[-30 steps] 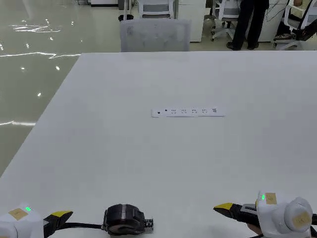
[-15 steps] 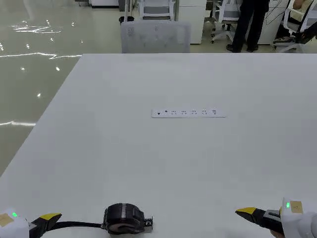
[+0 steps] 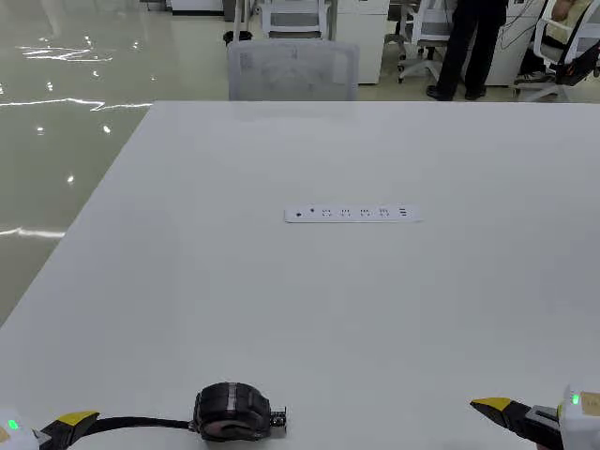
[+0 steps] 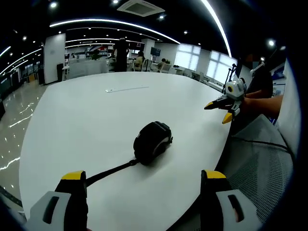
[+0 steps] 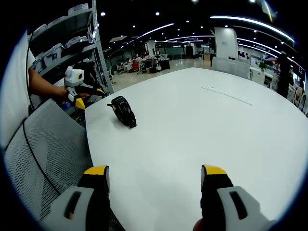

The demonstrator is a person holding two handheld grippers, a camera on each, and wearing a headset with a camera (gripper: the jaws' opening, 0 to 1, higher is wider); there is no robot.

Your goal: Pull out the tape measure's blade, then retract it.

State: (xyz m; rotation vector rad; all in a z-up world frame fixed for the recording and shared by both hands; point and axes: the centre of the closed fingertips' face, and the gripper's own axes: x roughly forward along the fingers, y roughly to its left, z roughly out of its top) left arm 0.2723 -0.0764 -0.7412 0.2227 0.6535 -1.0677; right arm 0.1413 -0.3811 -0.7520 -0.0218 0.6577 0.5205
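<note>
The tape measure (image 3: 232, 412) lies by the table's (image 3: 375, 309) near edge, its strap (image 3: 141, 424) trailing towards the nearer left gripper (image 4: 143, 176) and its blade tip (image 3: 279, 418) facing the right gripper (image 5: 155, 170) well apart along that edge, both grippers' jaws spread wide and empty.

The big white table (image 3: 394, 309) has lots of open room. In the middle of the head view lies a flat power strip (image 3: 350, 214). At the bottom, left of the middle, sits the tape measure (image 3: 232, 412), and its black strap (image 3: 141, 424) runs left toward the left gripper (image 3: 73, 418). From the tape measure across to the right gripper (image 3: 492, 405) in the bottom right corner, the table top is bare. A chair (image 3: 293, 68) stands at the top, behind the far edge.
</note>
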